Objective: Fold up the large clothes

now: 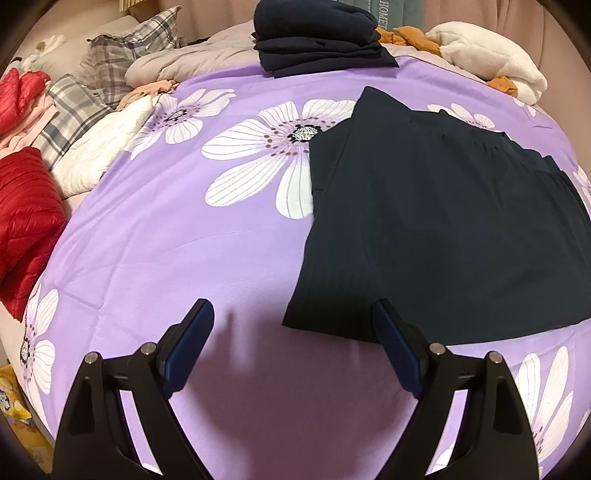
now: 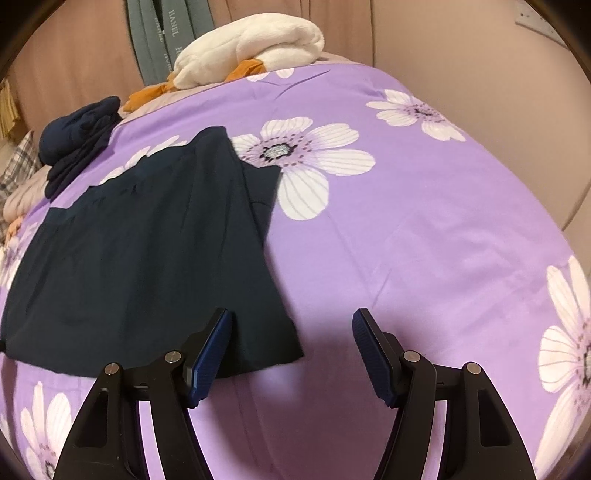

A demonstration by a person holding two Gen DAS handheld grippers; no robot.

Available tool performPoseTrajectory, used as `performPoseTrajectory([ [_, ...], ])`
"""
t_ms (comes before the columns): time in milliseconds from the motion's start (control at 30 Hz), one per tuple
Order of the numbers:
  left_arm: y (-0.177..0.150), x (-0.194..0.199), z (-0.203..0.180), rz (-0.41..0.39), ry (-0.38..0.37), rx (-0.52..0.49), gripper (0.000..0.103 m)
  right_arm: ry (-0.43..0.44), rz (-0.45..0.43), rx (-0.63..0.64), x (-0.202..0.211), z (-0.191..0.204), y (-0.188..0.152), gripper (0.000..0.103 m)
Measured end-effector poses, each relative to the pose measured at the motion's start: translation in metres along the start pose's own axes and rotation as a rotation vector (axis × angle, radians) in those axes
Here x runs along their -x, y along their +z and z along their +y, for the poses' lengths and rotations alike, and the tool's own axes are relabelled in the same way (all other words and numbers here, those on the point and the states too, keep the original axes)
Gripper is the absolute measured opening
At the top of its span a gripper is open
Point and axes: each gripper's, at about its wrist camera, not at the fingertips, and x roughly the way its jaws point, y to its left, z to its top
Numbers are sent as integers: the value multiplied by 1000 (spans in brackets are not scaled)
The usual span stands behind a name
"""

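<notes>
Left tongs (image 1: pixel 293 334) and right tongs (image 2: pixel 291 341) gape, released, above navy garment (image 1: pixel 424 229) on bedspread (image 1: pixel 184 240).

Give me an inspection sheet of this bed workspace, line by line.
Surface: purple floral bedspread, mostly smooth.
Job's things: dark navy garment spread flat, near hem toward both grippers; folded dark navy pile at the far edge.
Clutter: red quilted jacket, plaid pillows, white quilt, white plush toy on orange fabric.
Grippers: left gripper open, at the hem's left corner; right gripper open, at its right corner; neither holds cloth.
Cables: nothing seen.
Surroundings: pink padded wall, grey-green lettered fabric.
</notes>
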Motion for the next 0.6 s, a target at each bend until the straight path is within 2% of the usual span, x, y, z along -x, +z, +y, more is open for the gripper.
performPoseTrajectory([
  [167, 1, 19, 2, -6, 1, 7, 88, -33, -9, -4, 13, -2, 2, 67],
  [267, 3, 36, -3, -11, -12, -12, 90, 0, -17, -7, 28, 1, 6, 67],
  [333, 5, 51, -7, -25, -19, -31, 92, 29, -22, -3, 40, 6, 9, 74],
  [400, 7, 66, -13, -37, -27, -52, 98, 51, -40, 13, 57, 15, 14, 78],
  [467, 9, 85, -18, -58, -26, -63, 99, 76, -54, 29, 72, 24, 18, 82],
  [600, 16, 129, -26, -102, -54, -62, 102, 142, -60, 63, 102, 42, 25, 96],
])
